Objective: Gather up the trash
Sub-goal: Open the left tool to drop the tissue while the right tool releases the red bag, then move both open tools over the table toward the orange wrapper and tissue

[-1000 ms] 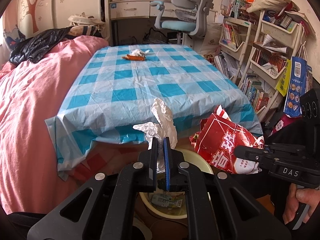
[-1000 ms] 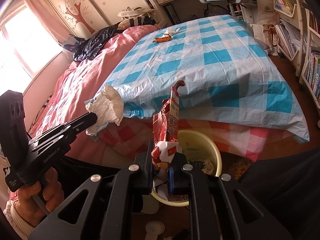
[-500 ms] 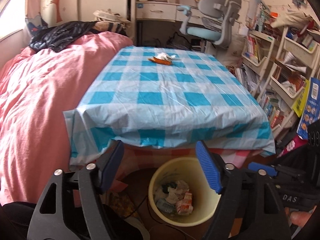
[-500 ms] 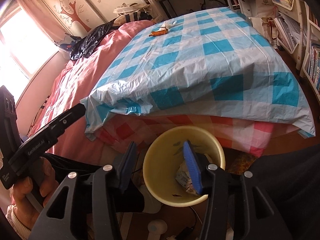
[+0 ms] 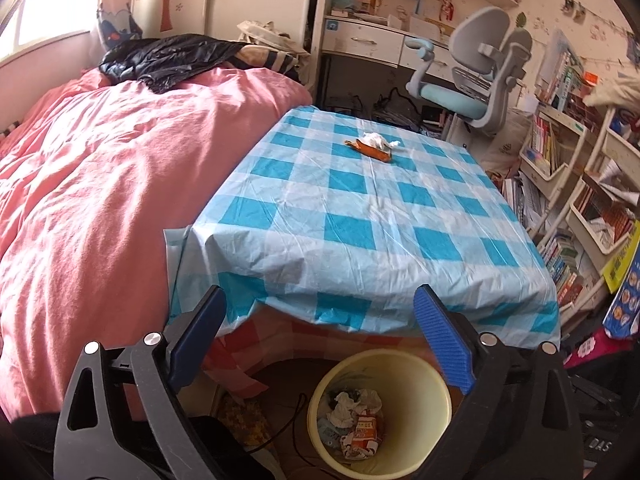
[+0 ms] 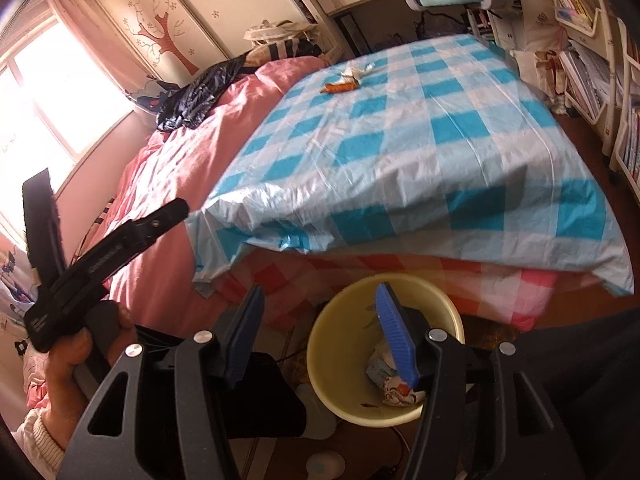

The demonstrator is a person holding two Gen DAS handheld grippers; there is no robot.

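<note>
Both my tongs, left tongs (image 5: pixel 320 344) and right tongs (image 6: pixel 320 336), are opening with nothing between them, over the yellow plastic bin (image 5: pixel 436 388). Remaining orange wrapper with crumpled white tissue (image 5: pixel 374 146) lies far across the blue-checked bench (image 5: pixel 360 216), long axis slanting, slightly nearer my left.

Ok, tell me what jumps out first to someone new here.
The blue checked tablecloth fills the middle, with an orange wrapper and a tissue at its far end. Below the near edge stands a yellow bin with trash inside. A pink bedspread covers the left.
</note>
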